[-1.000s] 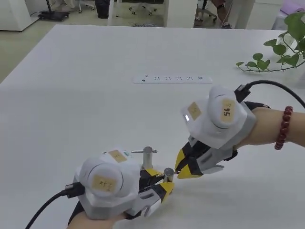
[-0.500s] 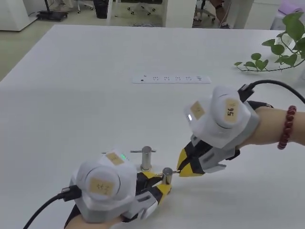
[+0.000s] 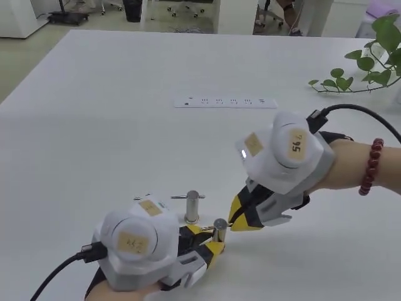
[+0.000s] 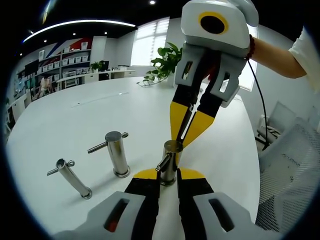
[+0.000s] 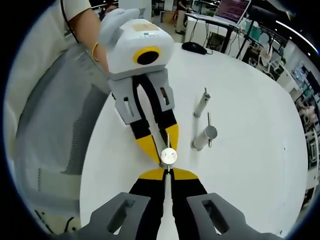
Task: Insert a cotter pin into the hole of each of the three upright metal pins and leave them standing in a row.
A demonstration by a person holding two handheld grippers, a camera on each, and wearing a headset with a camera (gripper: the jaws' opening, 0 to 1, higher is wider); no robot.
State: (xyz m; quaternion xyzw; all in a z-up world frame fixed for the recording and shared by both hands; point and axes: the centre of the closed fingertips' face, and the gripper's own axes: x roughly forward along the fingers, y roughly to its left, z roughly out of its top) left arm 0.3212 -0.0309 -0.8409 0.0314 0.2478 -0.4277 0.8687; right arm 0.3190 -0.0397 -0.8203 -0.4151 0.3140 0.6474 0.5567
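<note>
The step in hand looked to be seating the last cotter pin (image 4: 162, 163) through the near metal pin (image 4: 170, 156). That pin stood upright on the white bench (image 3: 94, 125), at about 6 o'clock in the head view. Two fitted pins stood towards its 10 o'clock: the middle pin (image 4: 116, 153) upright, the far pin (image 4: 74, 178) seemingly tilted in the left gripper view.

To do it well, the push should run straight along the hole's axis, slow and level, with the base kept from tipping toward its neighbours.

The left gripper (image 4: 169, 175) reached in low from 7 o'clock, its jaws clamped on the near pin's base. The right gripper (image 4: 181, 141) slanted down steeply from 2 o'clock, wrist raised. Its fingertips were together beside the pin's head, apparently pinched on the cotter pin's end.
</note>
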